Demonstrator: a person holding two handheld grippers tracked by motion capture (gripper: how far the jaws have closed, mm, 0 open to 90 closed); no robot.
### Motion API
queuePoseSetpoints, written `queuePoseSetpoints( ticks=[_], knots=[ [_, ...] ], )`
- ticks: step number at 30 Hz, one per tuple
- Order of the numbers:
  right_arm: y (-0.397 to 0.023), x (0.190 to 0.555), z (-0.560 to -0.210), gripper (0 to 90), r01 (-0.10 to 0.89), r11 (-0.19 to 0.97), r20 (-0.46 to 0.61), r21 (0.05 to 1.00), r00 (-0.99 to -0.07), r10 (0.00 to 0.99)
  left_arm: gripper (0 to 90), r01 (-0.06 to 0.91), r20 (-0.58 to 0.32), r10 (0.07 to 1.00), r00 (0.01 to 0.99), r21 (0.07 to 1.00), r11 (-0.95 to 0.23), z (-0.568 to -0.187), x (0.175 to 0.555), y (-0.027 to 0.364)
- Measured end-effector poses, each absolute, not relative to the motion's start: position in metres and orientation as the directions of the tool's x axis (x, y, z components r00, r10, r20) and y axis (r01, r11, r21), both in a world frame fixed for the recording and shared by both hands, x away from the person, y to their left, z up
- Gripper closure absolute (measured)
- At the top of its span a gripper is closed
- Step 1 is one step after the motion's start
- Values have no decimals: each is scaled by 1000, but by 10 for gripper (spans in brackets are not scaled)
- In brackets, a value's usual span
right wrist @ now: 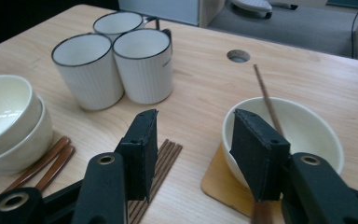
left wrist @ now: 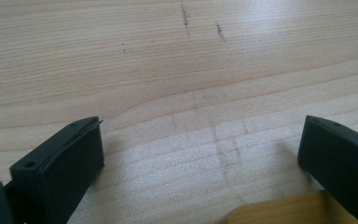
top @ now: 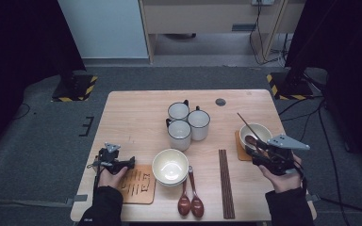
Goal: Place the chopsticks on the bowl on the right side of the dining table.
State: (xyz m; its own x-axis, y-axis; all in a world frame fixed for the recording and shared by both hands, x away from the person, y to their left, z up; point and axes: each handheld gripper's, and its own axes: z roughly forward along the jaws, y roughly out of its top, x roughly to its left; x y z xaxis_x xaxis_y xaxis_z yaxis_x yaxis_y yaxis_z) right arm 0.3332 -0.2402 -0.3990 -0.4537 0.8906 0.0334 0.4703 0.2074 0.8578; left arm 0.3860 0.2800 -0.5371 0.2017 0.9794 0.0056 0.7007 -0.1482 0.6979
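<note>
Black tongs of the right hand fill the bottom of the right gripper view, jaws about half open with nothing pinched between them. Just past the right-hand jaw, at lower right of that frame, sits a cream bowl on a wooden coaster, with a dark wooden spoon leaning in it. Its handle slants up and away toward the upper middle of the frame, and its lower end passes behind that jaw, so I cannot tell whether they touch. In the high view the right tongs are right at this bowl, far nearer than the left tongs, which rest wide open and empty by a slotted wooden trivet at lower left. My guess is the spoon is the target.

Elsewhere the pale wood counter carries three mugs, stacked bowls, two spoons and chopsticks. Grey carpet lies beyond.
</note>
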Motion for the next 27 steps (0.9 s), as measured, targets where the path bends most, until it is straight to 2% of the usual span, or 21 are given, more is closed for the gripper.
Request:
queuePoseSetpoints(
  ticks=[8, 27],
  knots=[
    [-224, 329, -412, 518, 475, 230, 22, 850, -467, 884, 0, 701, 6, 979, 202, 698, -148, -537, 386, 280],
    [-218, 320, -433, 521, 495, 246, 20, 833, -473, 881, 0, 701, 6, 979, 202, 698, -149, -537, 386, 280]
  ],
)
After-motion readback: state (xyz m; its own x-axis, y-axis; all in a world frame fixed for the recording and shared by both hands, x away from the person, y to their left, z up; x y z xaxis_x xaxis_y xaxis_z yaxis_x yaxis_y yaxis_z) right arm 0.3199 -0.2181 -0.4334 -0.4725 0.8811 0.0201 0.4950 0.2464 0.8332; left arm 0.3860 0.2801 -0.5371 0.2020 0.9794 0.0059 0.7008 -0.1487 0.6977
